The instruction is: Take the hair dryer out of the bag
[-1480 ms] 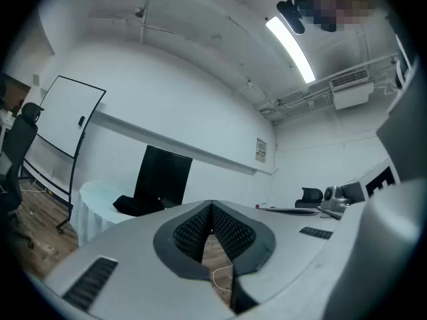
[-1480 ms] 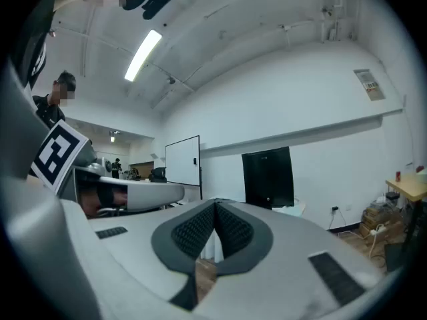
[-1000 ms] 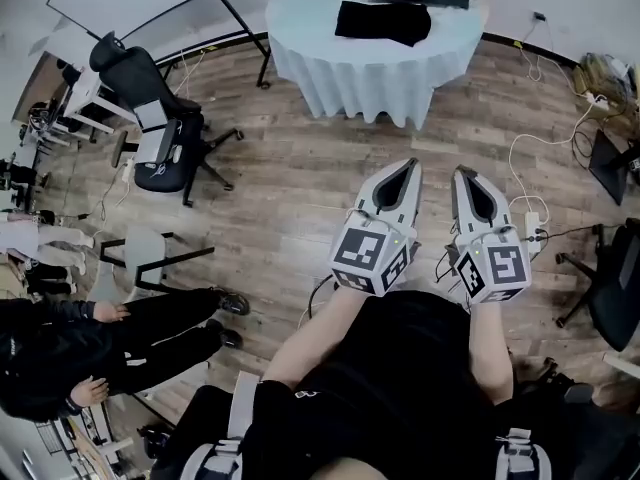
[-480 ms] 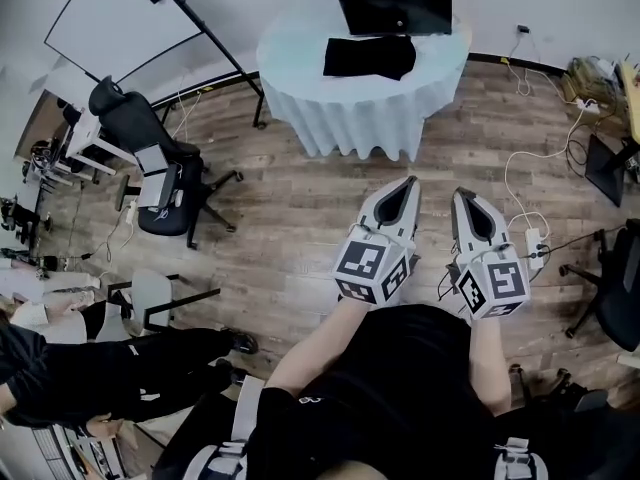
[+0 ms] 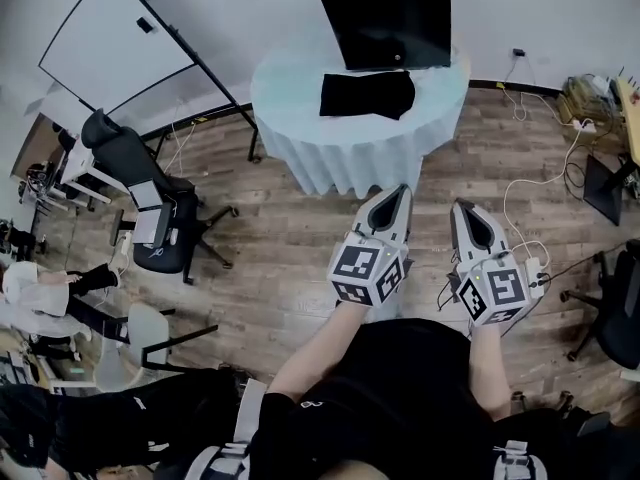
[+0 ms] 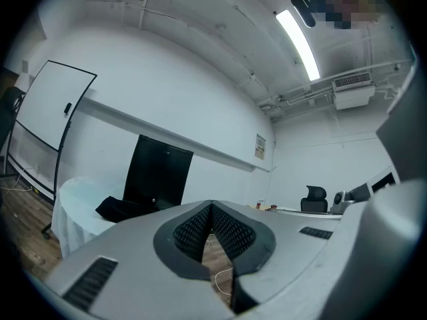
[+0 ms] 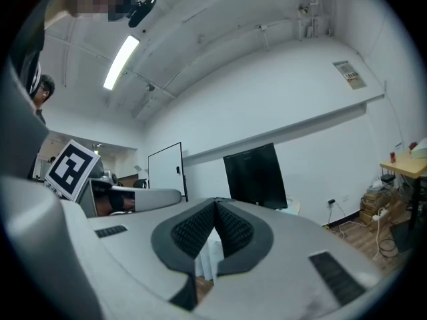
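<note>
Lying on the round worktop (image 5: 300, 118) at the upper middle of the frame, the black bag (image 5: 366, 94) is closed over; the hair dryer is not showing. Lower, the left claw (image 5: 402, 190) and, right of it, the right claw (image 5: 458, 206) are hovering above the floor, both pressed together, holding nothing.

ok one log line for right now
left gripper: shut, empty | right gripper: shut, empty | black bag: on round table, untouched

Round table (image 5: 290, 93) (white-draped) carries a black bag (image 5: 367, 94).
</note>
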`<state>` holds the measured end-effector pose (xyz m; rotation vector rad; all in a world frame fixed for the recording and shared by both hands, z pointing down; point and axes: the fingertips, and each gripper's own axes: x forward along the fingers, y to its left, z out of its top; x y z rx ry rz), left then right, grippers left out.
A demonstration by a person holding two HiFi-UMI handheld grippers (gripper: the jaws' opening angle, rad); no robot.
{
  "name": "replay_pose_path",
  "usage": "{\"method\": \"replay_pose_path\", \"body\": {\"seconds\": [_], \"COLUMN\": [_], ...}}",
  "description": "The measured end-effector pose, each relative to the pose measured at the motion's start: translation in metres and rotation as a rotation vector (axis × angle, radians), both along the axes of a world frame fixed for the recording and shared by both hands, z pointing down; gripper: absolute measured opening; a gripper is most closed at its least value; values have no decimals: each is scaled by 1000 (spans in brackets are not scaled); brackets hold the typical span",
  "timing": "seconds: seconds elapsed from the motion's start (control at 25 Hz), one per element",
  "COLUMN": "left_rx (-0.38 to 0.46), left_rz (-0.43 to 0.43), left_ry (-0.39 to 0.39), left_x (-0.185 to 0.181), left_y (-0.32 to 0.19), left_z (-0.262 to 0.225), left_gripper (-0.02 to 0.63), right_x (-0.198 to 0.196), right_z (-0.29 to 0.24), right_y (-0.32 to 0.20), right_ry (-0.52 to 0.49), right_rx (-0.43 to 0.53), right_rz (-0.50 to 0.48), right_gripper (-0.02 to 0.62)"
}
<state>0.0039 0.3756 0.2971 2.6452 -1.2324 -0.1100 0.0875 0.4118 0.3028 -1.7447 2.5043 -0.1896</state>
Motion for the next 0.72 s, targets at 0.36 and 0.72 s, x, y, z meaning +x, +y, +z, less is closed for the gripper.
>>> {"method": "replay_pose_path", "body": {"seconds": [0.36,0.72], "left_rx": [-68,-172], "left_rz": [-9,7], "left_ry": [18,-25], "left_x": [-9,-11], "left_y": [-74,-141], "left_z": [30,68], "left_gripper": [3,2], "right_x": [-8,-8], "right_z": [22,44], "right_y": [-66,-121], "right_ry": [29,70], "right_rx": [-56,-167], "right_rz": [-10,9], "right_gripper": [2,2]}}
